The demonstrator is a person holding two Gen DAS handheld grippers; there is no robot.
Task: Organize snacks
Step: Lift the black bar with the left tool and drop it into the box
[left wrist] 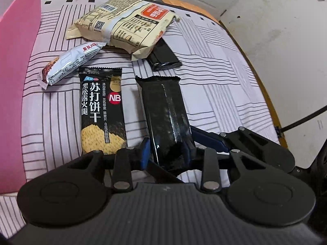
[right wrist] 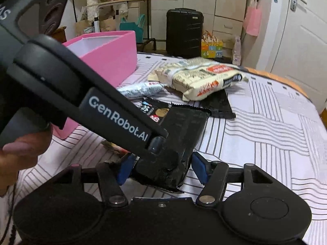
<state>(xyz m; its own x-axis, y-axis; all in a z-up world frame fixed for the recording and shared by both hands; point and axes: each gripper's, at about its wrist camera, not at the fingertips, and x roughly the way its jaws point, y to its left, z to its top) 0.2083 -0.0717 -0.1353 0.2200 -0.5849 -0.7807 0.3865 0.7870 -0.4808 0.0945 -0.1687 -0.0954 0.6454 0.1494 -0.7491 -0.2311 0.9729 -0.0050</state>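
Currently: black snack packet (left wrist: 165,110) clamped at its near end by left gripper (left wrist: 168,152), lying on striped cloth (left wrist: 224,85) | right gripper (right wrist: 163,168) half-open astride it, pads apart | lift advised level, clear of soda-cracker packet (left wrist: 101,110), toward pink box (right wrist: 110,57).

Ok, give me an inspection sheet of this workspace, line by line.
Surface: round table under a striped cloth.
Job's things: plain black snack pack in the left claw; soda cracker pack beside it; silver wrapped bar; beige bag overlapping another black pack; pink box, open, at the table's edge.
Clutter: nothing seen on the table besides snacks.
Grippers: left claw shut on the plain black pack; right claw open around the same pack, pads not pressing.
Cables: black cable past the table edge.
Surroundings: black suitcase, white door, paper bags.
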